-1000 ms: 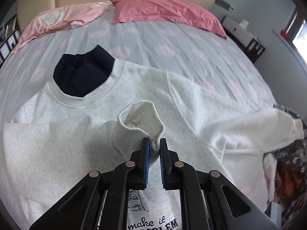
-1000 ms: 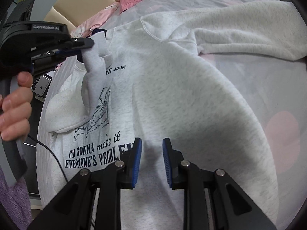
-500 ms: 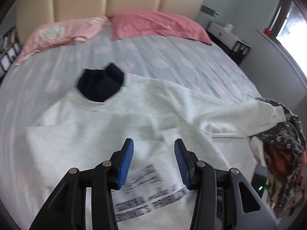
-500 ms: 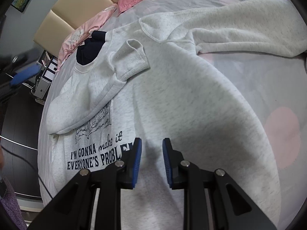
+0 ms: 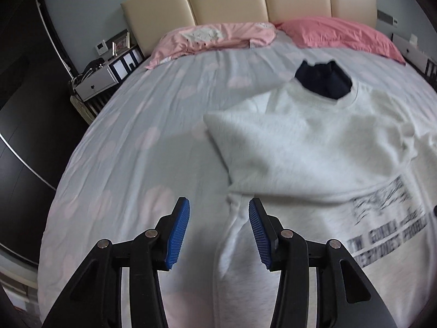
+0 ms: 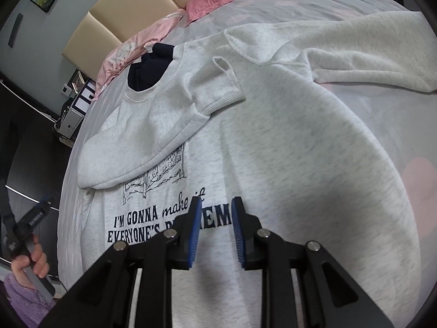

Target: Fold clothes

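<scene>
The pale grey sweatshirt lay face up across the bed, its neckline toward the pink pillows and something dark navy showing inside the collar. Black lettering and a small drawing ran across the chest. One sleeve had been folded inward over the print, its ribbed cuff resting near the collar; the other sleeve lay stretched out to the far side, unfolded.

To my eye the sleeve-folding step was half done. The left gripper had just been opening its jaws; they stood apart with nothing pinched, hovering over the side seam of the body where cloth met sheet. The right gripper hung above the lower chest with a narrow gap between its blue pads, gripping nothing that I could see.

The next move, I judged, called for a pinch on the outstretched sleeve near its cuff, carried across the chest to match the first. The fleece looked thick and soft, so a shallow pinch might slip, and dragging could rumple the folded sleeve
</scene>
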A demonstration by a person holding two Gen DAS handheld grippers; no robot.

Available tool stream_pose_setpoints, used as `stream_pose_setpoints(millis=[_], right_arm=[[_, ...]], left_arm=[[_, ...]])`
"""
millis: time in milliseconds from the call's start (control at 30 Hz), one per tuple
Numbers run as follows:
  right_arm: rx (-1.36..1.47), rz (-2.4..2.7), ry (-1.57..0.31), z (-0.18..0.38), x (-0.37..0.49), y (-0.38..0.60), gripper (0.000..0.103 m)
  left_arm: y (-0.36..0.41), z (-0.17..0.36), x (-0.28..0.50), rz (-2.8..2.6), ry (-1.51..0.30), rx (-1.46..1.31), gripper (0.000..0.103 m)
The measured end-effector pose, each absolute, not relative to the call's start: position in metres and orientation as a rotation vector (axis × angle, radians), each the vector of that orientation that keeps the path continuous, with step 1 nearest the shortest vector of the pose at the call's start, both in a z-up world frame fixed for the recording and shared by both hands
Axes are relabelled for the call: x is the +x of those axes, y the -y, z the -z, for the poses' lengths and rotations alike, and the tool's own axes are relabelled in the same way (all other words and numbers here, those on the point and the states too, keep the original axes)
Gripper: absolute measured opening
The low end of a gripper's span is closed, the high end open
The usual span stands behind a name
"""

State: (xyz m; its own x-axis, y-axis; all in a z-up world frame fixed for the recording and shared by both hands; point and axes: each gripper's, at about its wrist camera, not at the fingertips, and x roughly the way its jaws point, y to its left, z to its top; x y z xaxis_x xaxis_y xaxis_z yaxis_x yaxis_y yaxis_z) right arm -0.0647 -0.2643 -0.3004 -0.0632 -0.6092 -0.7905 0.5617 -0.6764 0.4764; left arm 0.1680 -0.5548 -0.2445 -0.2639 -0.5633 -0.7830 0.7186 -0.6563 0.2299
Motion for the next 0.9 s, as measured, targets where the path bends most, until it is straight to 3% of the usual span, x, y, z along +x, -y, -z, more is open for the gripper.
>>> stream_pose_setpoints(millis=[367, 433, 567, 700, 900], right_arm=[[1.431, 1.822, -0.015, 0.314, -0.055, 0.278, 0.022], [1.432, 1.82, -0.027, 0.316, -0.055, 0.279, 0.022], [1.428, 1.817, -0.019, 0.318, -0.057, 0.278, 0.022], [1.425, 1.811, -0.017, 0.32, -0.059, 0.277, 0.022], [1.41, 1.814, 0.039, 0.317, -0.062, 0.273, 0.022]], left_arm=[[0.584, 0.303, 0.135, 1.996, -0.37, 1.21, 0.047], [0.593, 0.307, 0.143, 1.927, -0.369, 1.195, 0.025], [0.618, 0.31, 0.167, 1.885, -0.569, 1.145, 0.025], [0.611, 0.315, 0.161, 1.868, -0.507, 1.172, 0.028], [0.598, 0.292, 0.174, 1.911, -0.571, 1.14, 0.035]])
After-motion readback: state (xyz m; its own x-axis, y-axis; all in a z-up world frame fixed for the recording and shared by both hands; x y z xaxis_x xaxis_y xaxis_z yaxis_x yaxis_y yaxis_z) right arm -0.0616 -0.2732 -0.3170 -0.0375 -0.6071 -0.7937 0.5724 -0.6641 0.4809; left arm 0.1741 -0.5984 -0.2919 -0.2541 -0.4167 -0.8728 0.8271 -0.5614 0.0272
